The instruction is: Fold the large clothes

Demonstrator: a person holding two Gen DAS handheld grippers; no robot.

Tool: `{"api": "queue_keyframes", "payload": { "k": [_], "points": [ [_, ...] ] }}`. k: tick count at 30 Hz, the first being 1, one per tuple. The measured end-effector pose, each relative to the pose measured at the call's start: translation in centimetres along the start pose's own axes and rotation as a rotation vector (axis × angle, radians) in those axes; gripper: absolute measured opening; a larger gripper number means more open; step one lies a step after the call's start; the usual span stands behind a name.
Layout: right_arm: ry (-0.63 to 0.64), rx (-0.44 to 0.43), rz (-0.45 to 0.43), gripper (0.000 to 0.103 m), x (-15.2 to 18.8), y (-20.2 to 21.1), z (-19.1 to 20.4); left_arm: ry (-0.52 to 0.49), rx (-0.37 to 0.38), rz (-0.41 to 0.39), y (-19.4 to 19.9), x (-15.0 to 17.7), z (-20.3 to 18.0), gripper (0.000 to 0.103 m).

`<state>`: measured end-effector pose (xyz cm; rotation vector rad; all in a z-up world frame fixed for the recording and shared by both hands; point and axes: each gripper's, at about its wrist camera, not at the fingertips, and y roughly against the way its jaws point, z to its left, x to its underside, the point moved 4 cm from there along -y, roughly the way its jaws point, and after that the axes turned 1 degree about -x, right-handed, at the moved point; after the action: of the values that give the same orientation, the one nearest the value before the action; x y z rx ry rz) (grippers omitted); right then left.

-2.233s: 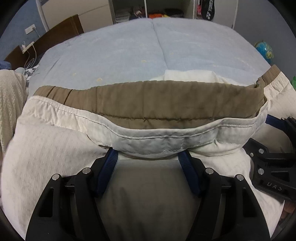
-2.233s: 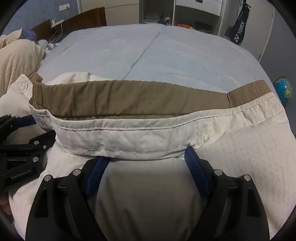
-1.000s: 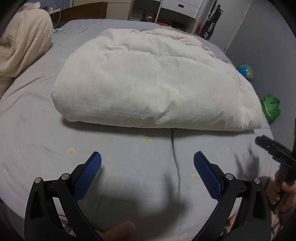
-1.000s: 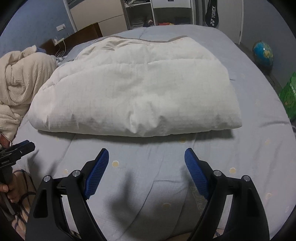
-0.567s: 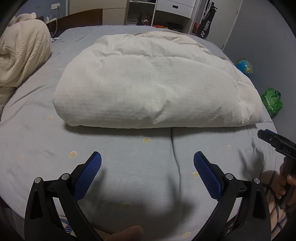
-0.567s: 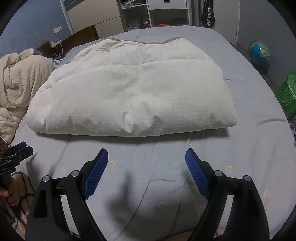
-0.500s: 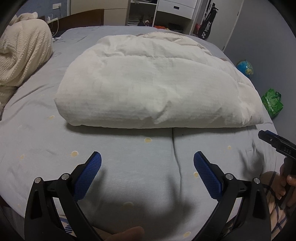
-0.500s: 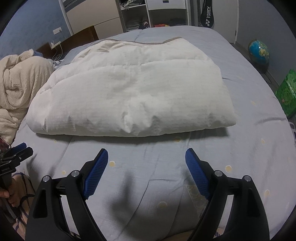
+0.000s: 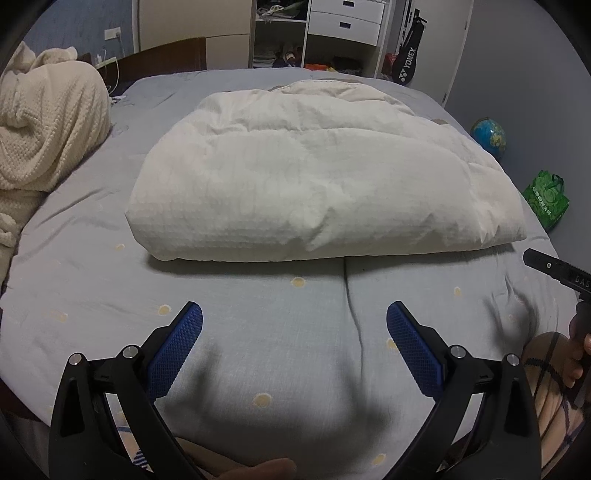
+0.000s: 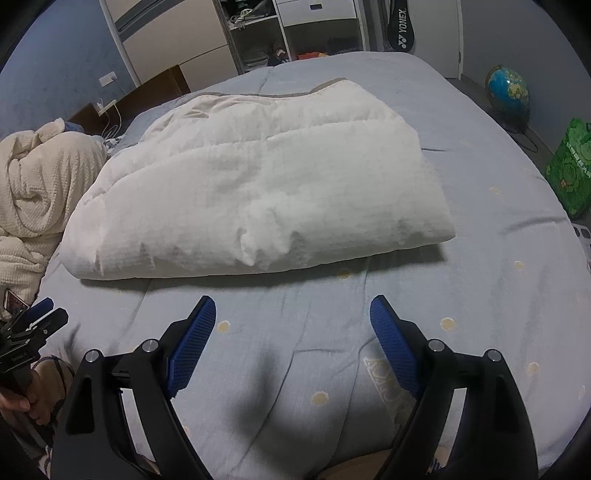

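Note:
A large cream padded garment [image 9: 314,177] lies folded in a thick bundle on the grey-blue bed [image 9: 277,350]; a strip of its tan lining shows at the far edge in the right wrist view [image 10: 258,173]. My left gripper [image 9: 294,314] is open and empty, held above the bare bed sheet in front of the bundle's near edge. My right gripper [image 10: 293,306] is open and empty too, also short of the bundle. Each gripper shows at the edge of the other's view, the right one [image 9: 554,266] and the left one [image 10: 33,325].
A cream knitted blanket [image 9: 48,140] is heaped at the bed's left side. A globe [image 10: 506,90] and a green bag [image 10: 570,166] stand on the floor to the right. Shelves and drawers [image 9: 332,33] line the far wall.
Both grippers let go of the garment's tan-lined hem and drew back toward the bed's near edge. The garment now lies folded over. In the last half second the views shifted only slightly.

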<state>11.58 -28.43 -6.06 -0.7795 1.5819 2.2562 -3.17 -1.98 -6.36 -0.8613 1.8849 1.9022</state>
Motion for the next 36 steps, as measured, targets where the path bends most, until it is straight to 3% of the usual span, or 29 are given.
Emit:
{"api": "queue_keyframes", "payload": {
  "k": [36],
  "points": [
    [0.072,-0.008,0.013,0.081,1.0,1.0,1.4,0.007,-0.001,-0.043,0.8,-0.3,0.1,0.096]
  ]
}}
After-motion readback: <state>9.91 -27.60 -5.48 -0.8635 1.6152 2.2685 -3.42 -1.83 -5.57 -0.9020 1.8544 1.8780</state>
